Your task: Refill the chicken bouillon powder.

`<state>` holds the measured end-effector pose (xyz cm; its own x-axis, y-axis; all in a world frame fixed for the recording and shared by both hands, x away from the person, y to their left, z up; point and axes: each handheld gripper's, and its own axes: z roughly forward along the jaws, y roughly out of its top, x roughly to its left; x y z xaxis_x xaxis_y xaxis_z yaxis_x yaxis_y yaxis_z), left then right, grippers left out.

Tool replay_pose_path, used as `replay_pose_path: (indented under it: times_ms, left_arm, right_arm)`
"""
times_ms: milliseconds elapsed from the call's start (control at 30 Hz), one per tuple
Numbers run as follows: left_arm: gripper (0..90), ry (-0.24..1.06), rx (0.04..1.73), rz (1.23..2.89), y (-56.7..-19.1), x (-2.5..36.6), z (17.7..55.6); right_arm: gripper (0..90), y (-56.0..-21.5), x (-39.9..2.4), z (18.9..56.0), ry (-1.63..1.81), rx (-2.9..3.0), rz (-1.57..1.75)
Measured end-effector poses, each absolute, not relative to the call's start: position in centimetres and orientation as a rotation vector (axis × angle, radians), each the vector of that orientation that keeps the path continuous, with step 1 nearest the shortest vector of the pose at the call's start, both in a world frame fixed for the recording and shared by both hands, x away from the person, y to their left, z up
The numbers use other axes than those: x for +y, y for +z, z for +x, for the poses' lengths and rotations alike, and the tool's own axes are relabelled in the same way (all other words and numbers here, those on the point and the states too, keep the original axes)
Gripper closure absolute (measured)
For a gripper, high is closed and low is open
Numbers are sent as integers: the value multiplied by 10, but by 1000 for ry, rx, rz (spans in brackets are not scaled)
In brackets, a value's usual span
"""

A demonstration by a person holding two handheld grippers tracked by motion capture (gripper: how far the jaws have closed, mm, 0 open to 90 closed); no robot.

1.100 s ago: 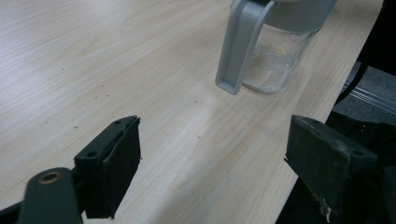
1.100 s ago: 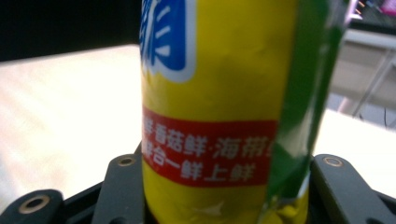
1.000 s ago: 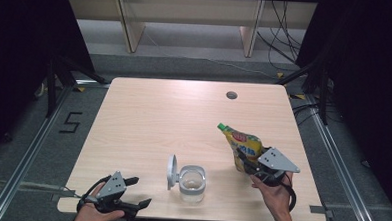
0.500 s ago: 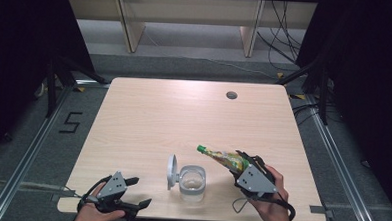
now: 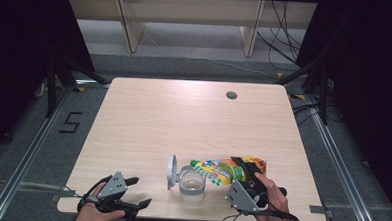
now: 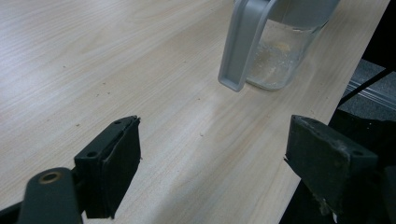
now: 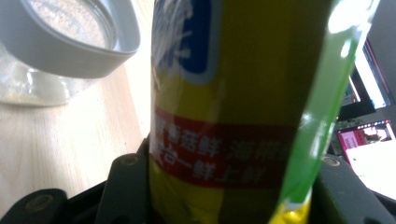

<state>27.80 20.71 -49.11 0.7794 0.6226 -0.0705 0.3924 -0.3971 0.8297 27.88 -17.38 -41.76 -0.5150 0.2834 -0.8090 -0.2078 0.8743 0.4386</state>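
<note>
A small glass jar (image 5: 192, 184) stands near the table's front edge, its grey hinged lid (image 5: 172, 171) flipped up on its left. My right gripper (image 5: 247, 169) is shut on a yellow and green spouted pouch (image 5: 220, 169), which is tipped almost level with its green spout over the jar's mouth. In the right gripper view the pouch (image 7: 233, 116) sits between both jaws, with the jar (image 7: 60, 42) at the upper left. My left gripper (image 5: 138, 191) rests open at the front left edge. In its own view, the left gripper (image 6: 215, 163) faces the jar (image 6: 280, 51), and a thin layer of pale grains lies on the jar's bottom.
The wooden table (image 5: 184, 115) has a small round grommet hole (image 5: 231, 95) at the back right. Beyond its far edge are shelf legs and cables on the floor. The table's front edge runs just under both hands.
My right gripper has carried the pouch left toward the jar and tipped it from nearly upright to almost level, bringing the spout over the jar. The left gripper has stayed put.
</note>
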Motion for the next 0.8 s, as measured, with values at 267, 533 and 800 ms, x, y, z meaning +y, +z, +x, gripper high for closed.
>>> replay_pose_path:
  times_ms: [267, 533, 800]
  left_arm:
    - [174, 314, 758, 2035, -492, 206, 278]
    - [172, 311, 764, 2044, -491, 207, 278]
    - [172, 334, 714, 2054, -492, 208, 281]
  right_arm:
    - [531, -424, -169, 275, 428, 2020, -48]
    - [533, -428, -162, 271, 362, 2002, -106]
    - [533, -421, -157, 271, 238, 1945, -317]
